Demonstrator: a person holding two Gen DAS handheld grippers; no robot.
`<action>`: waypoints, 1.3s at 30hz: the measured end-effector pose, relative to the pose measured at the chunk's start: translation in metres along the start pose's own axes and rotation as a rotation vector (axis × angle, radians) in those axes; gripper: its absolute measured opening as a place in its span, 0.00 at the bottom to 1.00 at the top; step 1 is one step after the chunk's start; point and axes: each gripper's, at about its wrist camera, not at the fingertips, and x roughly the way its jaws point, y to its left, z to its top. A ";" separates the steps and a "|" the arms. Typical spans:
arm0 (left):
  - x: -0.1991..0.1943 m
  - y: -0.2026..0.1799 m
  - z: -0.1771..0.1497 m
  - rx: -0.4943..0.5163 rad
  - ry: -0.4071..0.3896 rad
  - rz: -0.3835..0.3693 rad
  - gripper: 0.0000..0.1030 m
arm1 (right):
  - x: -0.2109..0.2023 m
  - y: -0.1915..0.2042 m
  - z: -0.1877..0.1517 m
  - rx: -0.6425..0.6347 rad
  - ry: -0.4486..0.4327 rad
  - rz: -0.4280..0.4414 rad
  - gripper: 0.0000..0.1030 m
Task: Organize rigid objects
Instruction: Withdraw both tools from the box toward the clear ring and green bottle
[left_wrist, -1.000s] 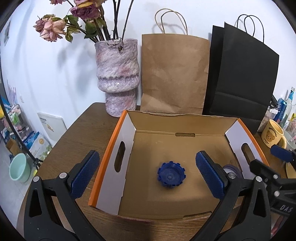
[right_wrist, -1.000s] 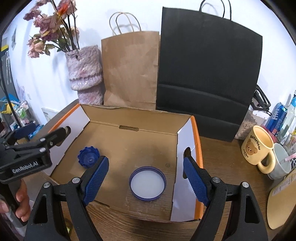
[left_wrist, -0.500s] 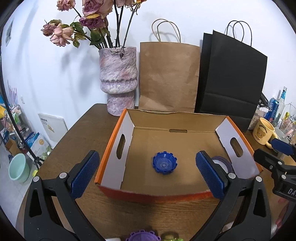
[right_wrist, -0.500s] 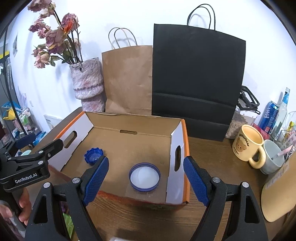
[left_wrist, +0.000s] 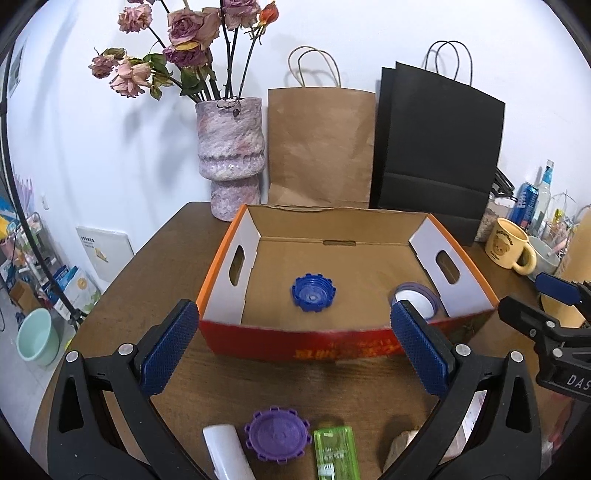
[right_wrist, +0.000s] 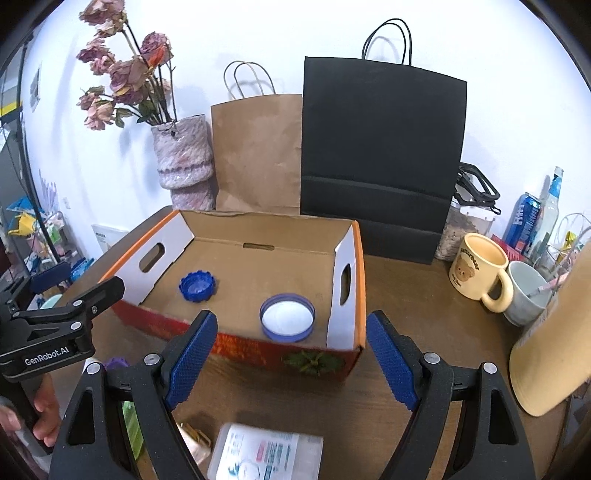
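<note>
An open cardboard box (left_wrist: 280, 341) (right_wrist: 347, 251) with orange rims holds a blue toothed cap (left_wrist: 313, 292) (right_wrist: 197, 286) and a round blue-rimmed white lid (right_wrist: 287, 321) (left_wrist: 415, 301). In front of the box on the table lie a purple toothed cap (left_wrist: 277, 438), a white tube (left_wrist: 225, 454), a green transparent case (left_wrist: 335, 452) and a white labelled packet (right_wrist: 266, 456). My left gripper (left_wrist: 295, 350) is open and empty, held before the box's front wall. My right gripper (right_wrist: 291, 363) is open and empty, before the box's right front corner.
A mottled vase with dried roses (left_wrist: 231, 155), a brown paper bag (left_wrist: 319, 146) and a black paper bag (left_wrist: 436, 147) stand behind the box. A bear mug (right_wrist: 478, 275), a grey cup (right_wrist: 528, 293), cans and a tan cap (right_wrist: 554, 347) sit at the right.
Both grippers have pulled back from over the box toward the table's near side. The loose items in front of the box have come into view.
</note>
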 end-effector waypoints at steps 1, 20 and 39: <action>-0.003 -0.001 -0.002 0.001 -0.001 -0.002 1.00 | -0.003 0.001 -0.003 -0.002 0.001 0.000 0.85; -0.047 -0.006 -0.044 0.032 0.010 -0.014 1.00 | -0.054 0.011 -0.054 -0.011 -0.033 0.002 0.85; -0.083 -0.010 -0.103 0.038 0.064 -0.010 1.00 | -0.080 0.021 -0.117 -0.055 0.038 0.027 0.85</action>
